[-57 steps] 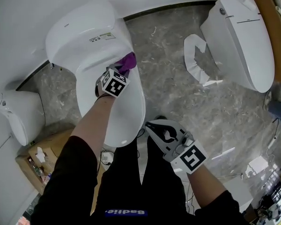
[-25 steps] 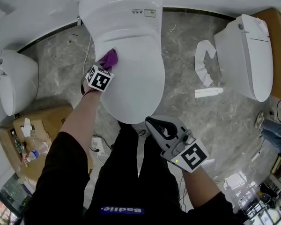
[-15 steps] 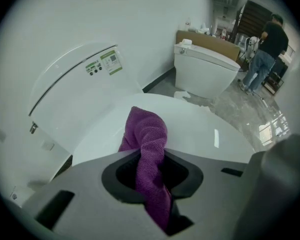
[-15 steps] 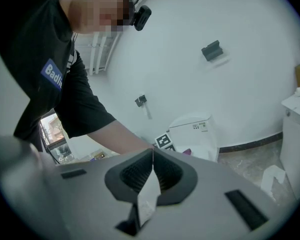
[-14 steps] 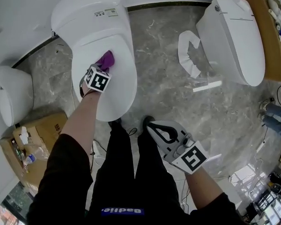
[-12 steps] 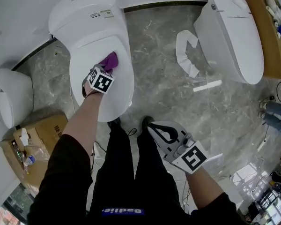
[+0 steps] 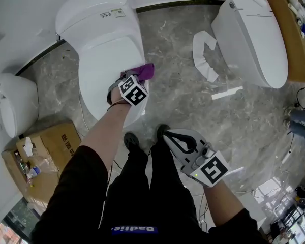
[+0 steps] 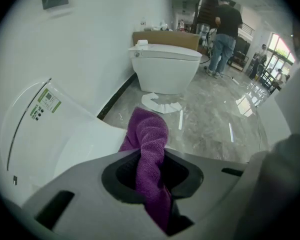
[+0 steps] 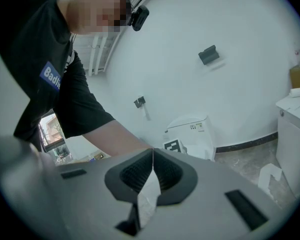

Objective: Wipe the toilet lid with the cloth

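- My left gripper (image 7: 138, 79) had its jaws clamped on the purple terry cloth (image 8: 150, 134). A bunched fold of it stood out ahead of the jaw tips, and a tail trailed back between them.
- The glossy white oval toilet lid (image 7: 108, 55) lay below the left jaws and off to their left. The cloth's leading fold (image 7: 144, 70) sat at the lid's edge, pointing out over the grey marble floor (image 8: 210, 124) more than over the lid.
- The lid's long axis ran across the jaws' line, from the label end far on the left to the rounded front end behind the jaws.
- I judged that the next stroke called for swinging the jaws left, back over the white surface (image 8: 82, 144). Most of the lid lay on that side.
- I could not tell whether the fold was pressed to the lid or just off it.
- My right gripper (image 7: 169, 135) had its jaws closed together on nothing (image 9: 152, 170). It hung well apart from the lid, so the left one was much the nearer.
- The cloth looked soft, thick and crumpled, not spread flat.
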Demonstrator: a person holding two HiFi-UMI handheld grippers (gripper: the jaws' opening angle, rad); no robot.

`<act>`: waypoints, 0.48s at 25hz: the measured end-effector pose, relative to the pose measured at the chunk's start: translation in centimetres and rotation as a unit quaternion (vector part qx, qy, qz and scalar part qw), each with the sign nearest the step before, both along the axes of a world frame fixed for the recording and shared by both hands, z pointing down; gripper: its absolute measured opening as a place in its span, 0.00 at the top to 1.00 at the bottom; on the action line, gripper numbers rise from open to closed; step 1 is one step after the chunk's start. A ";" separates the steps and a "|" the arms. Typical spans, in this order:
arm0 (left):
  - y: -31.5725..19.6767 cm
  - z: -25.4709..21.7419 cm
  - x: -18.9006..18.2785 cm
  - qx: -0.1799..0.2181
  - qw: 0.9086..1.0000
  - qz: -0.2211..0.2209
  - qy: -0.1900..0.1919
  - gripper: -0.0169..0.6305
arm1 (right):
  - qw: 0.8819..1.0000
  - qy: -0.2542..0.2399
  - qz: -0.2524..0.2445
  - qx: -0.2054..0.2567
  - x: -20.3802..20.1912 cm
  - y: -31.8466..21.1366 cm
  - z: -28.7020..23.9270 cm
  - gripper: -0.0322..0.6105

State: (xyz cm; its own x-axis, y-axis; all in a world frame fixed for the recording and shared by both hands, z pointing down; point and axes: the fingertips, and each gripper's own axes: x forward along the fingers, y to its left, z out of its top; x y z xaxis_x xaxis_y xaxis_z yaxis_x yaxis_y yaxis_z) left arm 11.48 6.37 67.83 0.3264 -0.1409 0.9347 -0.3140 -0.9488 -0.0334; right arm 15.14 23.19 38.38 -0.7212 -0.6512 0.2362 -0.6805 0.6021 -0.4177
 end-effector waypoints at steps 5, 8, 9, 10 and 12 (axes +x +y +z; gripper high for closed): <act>-0.1 -0.7 -8.5 0.000 0.999 -0.037 -0.006 0.85 | 1.000 0.001 -0.023 0.000 -4.7 -0.4 -0.5 0.90; 0.3 -0.7 -14.8 -0.006 0.997 -0.070 -0.018 0.85 | 0.999 0.001 -0.035 0.005 -7.8 -0.8 -1.2 0.90; 0.6 -0.6 -16.9 -0.010 0.996 -0.082 -0.021 0.85 | 0.999 0.002 -0.038 0.005 -8.8 -0.8 -1.4 0.90; 0.9 -0.4 -18.8 -0.013 0.995 -0.093 -0.022 0.85 | 0.999 0.004 -0.041 0.005 -9.9 -0.9 -1.5 0.90; 1.6 -0.2 -22.4 -0.019 0.993 -0.116 -0.022 0.85 | 0.999 0.009 -0.048 0.005 -12.1 -0.9 -1.7 0.90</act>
